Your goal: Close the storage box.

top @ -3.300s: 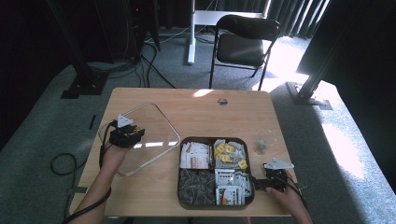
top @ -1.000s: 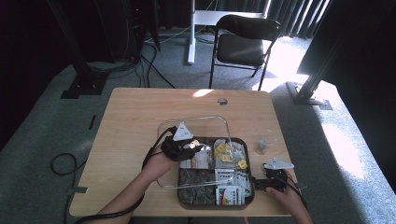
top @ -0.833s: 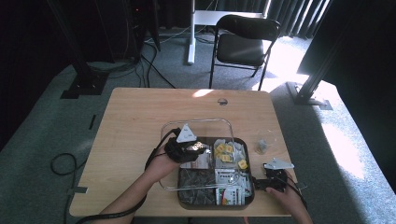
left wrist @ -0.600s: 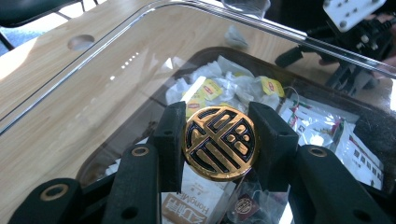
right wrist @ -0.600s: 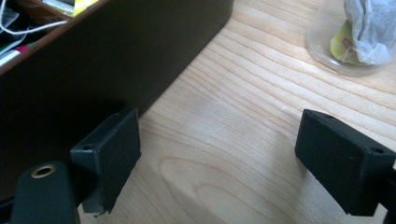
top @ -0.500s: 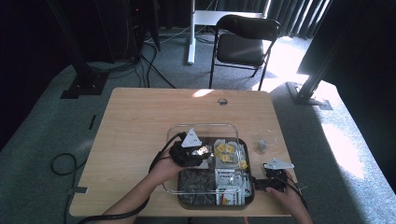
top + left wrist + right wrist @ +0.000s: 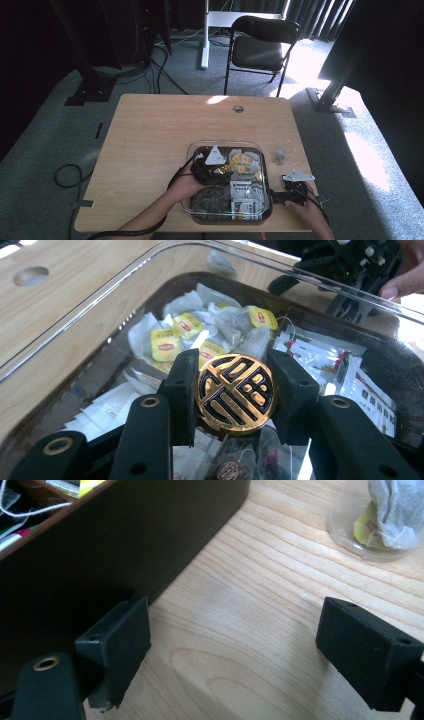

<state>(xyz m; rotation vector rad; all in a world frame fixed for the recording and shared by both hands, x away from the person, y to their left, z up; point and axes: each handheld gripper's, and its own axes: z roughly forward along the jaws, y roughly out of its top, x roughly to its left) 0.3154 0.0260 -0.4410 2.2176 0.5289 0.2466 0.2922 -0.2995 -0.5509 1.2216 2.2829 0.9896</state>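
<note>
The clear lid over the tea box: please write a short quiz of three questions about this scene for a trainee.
1. True or false: the left gripper is shut on the gold knob of the clear lid.
2. What stands on the table to the right of the dark box? A) a clear cup with a tea bag B) a spoon C) a kettle
3. How do the jaws of the right gripper stand?

Key
1. True.
2. A, the clear cup.
3. Open, with bare wood between them, the left jaw beside the box wall.
</note>
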